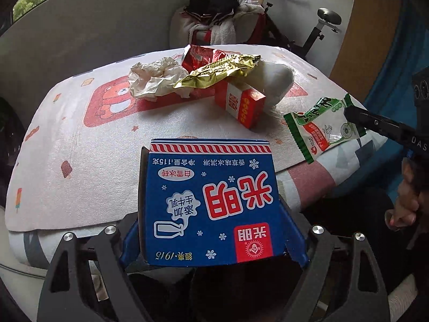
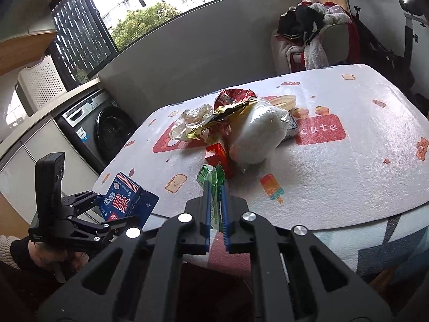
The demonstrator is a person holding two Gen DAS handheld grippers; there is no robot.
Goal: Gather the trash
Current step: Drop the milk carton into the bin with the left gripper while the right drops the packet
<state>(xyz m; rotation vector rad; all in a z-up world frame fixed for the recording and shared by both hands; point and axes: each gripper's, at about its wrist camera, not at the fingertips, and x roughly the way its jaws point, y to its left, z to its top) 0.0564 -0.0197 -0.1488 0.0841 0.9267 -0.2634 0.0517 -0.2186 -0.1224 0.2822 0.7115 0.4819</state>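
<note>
The left gripper (image 1: 211, 209) clamps a blue ice-cream carton (image 1: 211, 201) between wide-set fingers, above the near edge of the table (image 1: 80, 161). The right gripper (image 2: 215, 204) pinches a green wrapper (image 2: 211, 179) tightly; a red box (image 1: 241, 102), gold foil (image 1: 222, 69) and crumpled paper (image 1: 152, 77) lie mid-table

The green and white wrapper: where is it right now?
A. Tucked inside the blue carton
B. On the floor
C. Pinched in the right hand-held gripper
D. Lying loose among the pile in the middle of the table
C: the green and white wrapper sits pinched between the closed blue pads of the right hand-held gripper, lifted near the table edge, apart from the pile.
</note>
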